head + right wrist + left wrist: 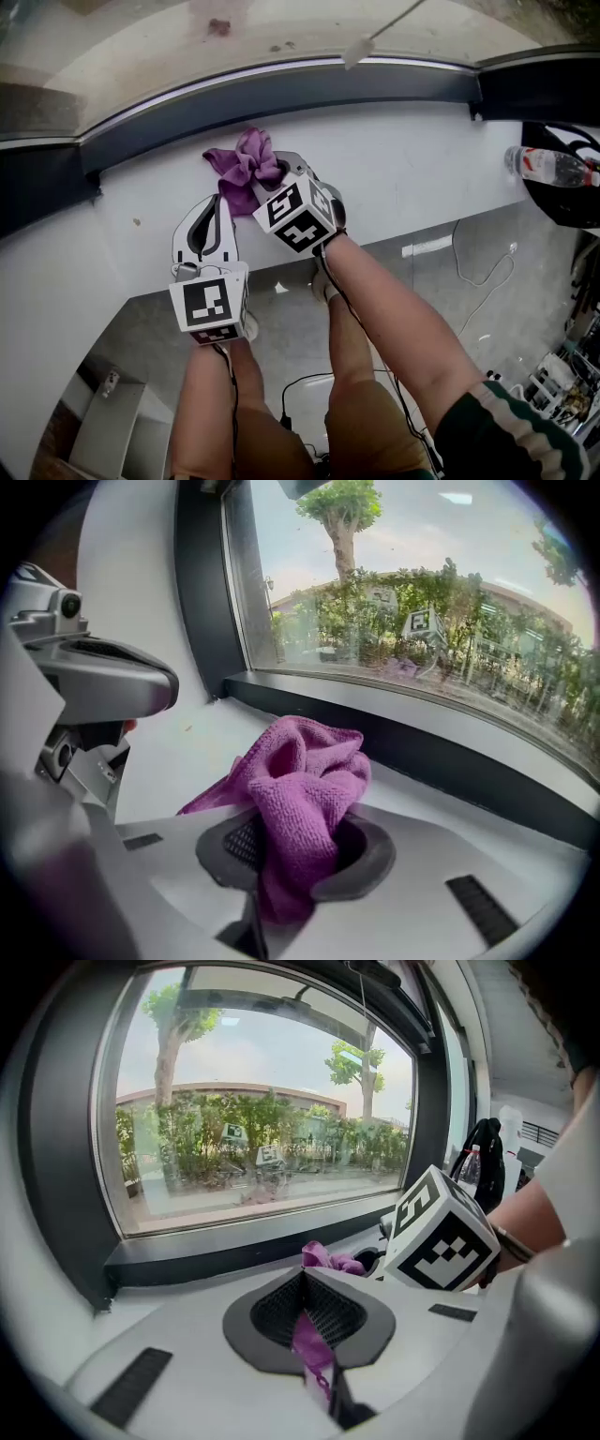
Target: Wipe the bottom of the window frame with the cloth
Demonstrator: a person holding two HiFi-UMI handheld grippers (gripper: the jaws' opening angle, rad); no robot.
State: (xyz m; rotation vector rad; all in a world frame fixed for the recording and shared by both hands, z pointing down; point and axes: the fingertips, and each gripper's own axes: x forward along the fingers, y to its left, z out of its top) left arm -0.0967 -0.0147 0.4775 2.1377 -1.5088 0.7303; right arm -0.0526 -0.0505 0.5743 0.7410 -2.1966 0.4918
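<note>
Right gripper view: my right tool (pixel 295 855) is clenched on the bunched purple cloth (pixel 305 771), near the white sill's (pixel 178 752) far edge, just beside the dark window frame (pixel 450 757). My left tool (pixel 309 1326) pinches a thin tail of it. I judge it soft, light and floppy, so grip the bulk, not the corners.

bright daylight thru the window pane (pixel 262 1101), sky nearly blown out. window frame (pixel 281 1252) reads dark vs it. gripper views: heavy fisheye, black vignetted corners, foreground slightly soft. head view evenly lit, reflections up top.
</note>
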